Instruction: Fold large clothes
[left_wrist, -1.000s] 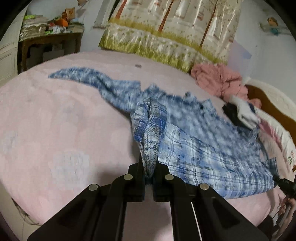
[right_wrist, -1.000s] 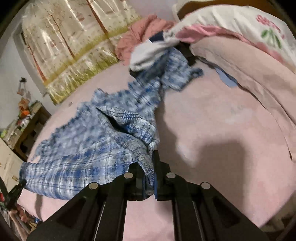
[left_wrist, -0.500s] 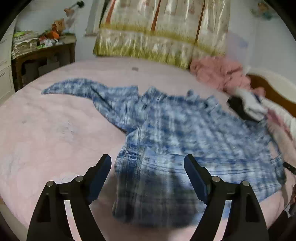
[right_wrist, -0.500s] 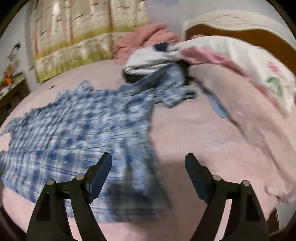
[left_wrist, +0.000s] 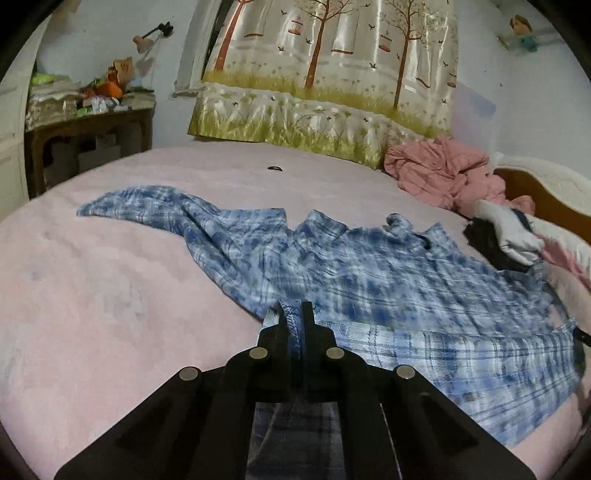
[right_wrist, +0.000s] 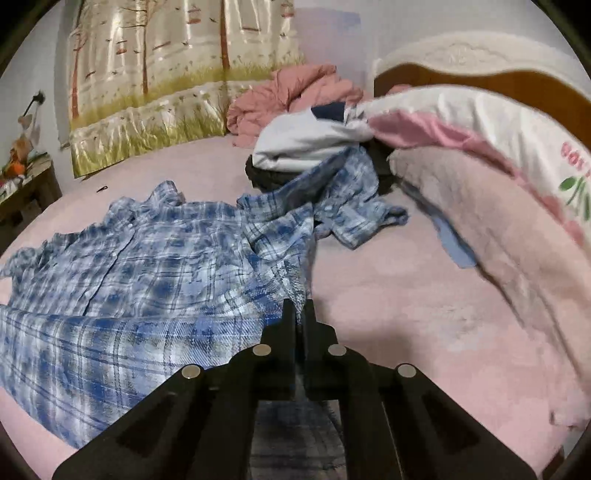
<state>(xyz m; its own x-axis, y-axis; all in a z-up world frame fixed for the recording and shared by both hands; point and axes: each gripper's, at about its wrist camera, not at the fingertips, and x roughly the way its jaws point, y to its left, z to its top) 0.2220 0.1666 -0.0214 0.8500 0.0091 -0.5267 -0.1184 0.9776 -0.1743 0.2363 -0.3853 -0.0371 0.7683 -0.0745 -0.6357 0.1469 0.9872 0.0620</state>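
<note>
Nearest the left wrist camera, the left hand-held gripper (left_wrist: 294, 317) has just closed, and its jaws are clamped on a bunched fold of the shirt (left_wrist: 388, 295) at the near edge of its body. In the other wrist view, the right hand-held gripper (right_wrist: 298, 314) has likewise just closed and pinches the shirt's opposite side edge, where the fabric rucks up into a ridge.

Beyond both, the blue plaid shirt lies spread front-up on the pink bed (left_wrist: 92, 314), collar (left_wrist: 402, 225) at the far side. One sleeve (left_wrist: 147, 201) trails out flat. The other sleeve (right_wrist: 354, 199) is crumpled against a clothes pile (right_wrist: 306, 147) by the pillow (right_wrist: 480, 122).

The shirt looks light, thin and limp. It will likely sag and bunch between the two holds rather than keep a line. Seams, hem corners and shoulders probably give the surest purchase, with the cloth kept taut between the grips.
</note>
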